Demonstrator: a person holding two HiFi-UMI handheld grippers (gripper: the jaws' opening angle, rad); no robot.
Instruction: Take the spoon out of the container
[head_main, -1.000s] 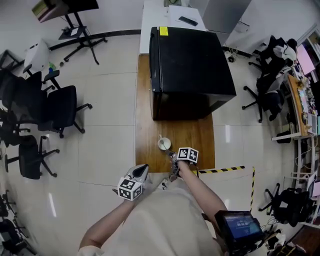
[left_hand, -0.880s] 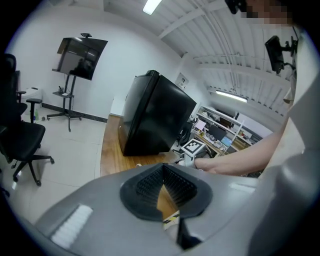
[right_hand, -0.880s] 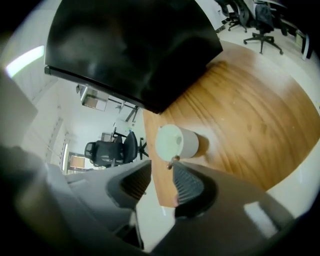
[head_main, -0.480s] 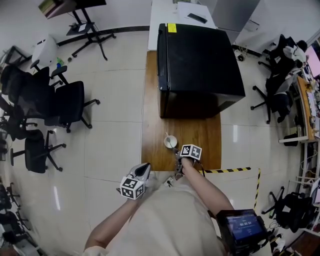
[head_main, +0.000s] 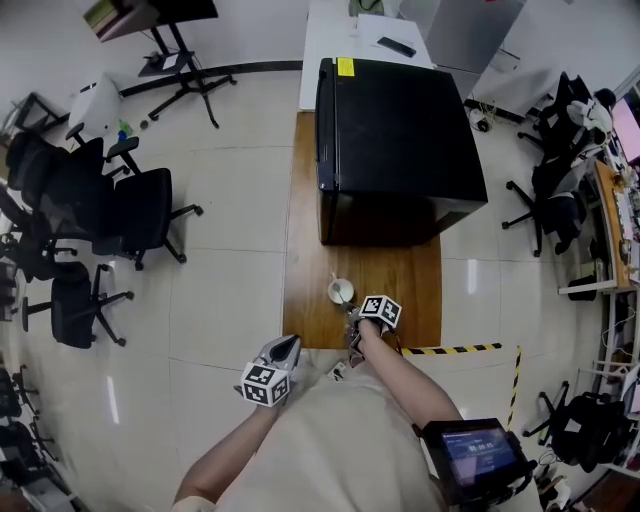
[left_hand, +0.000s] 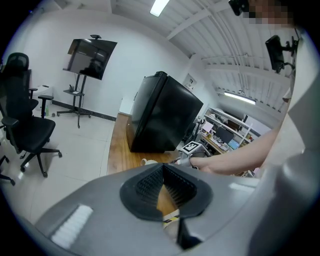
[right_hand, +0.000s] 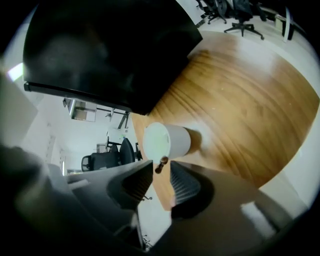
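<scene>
The right gripper (right_hand: 161, 169) hovers at the white cup (right_hand: 169, 141). Its jaws are apart and have just been opening, probably to line up a better pinch. The spoon (right_hand: 161, 163) stands in the cup, its handle tip between them, ungripped. The left gripper (left_hand: 162, 170) is pressed together and empty, idle well back from the cup.

Head view: camera on my head, high up, staring steeply down on the long brown wooden table (head_main: 365, 270), the big black box-shaped cabinet (head_main: 400, 130) and the pale tiled floor (head_main: 230, 230).
Left gripper view: rides my left gripper (left_hand: 162, 167), low off the table's near end, facing up its length, well back.
Right gripper view: rides my right gripper (right_hand: 161, 165), tipped down, close over the tabletop.
All three share table and cabinet.
</scene>
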